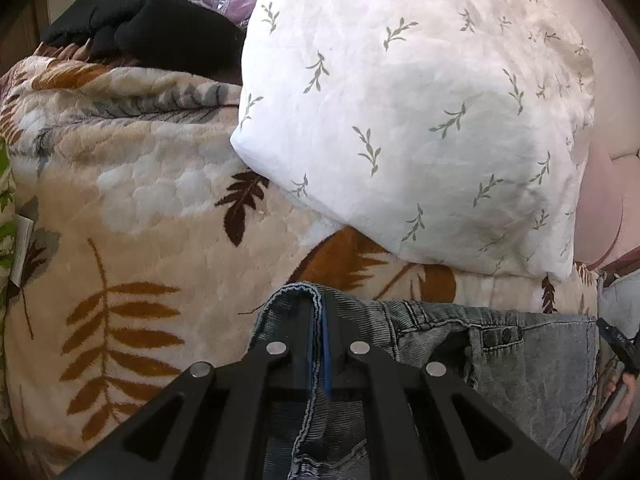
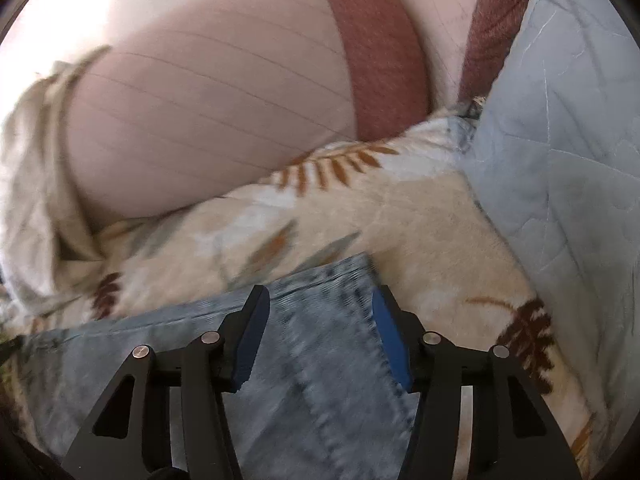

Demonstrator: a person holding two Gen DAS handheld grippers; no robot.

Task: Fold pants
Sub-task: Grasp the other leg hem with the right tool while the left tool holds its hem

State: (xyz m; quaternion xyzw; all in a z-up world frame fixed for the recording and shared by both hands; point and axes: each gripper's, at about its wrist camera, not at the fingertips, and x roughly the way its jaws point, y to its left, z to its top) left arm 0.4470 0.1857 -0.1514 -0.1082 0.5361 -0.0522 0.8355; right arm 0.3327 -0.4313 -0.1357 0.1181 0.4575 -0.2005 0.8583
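The pants are washed blue-grey jeans (image 1: 516, 364) lying on a beige leaf-print blanket (image 1: 132, 208). In the left wrist view my left gripper (image 1: 318, 320) is shut on a fold of the jeans' edge, with the hem pinched between the two fingers. The waistband with its snap buttons lies to its right. In the right wrist view my right gripper (image 2: 320, 316) is open and hovers just above the jeans (image 2: 316, 360) near their far corner. Its blue pads (image 2: 390, 332) stand wide apart with denim showing between them.
A white pillow with grey sprigs (image 1: 420, 112) rests on the blanket just behind the jeans. Black clothing (image 1: 144, 24) lies at the far left. A pink cushion (image 2: 208, 120) and a pale blue quilt (image 2: 560, 140) border the blanket (image 2: 400, 220) in the right wrist view.
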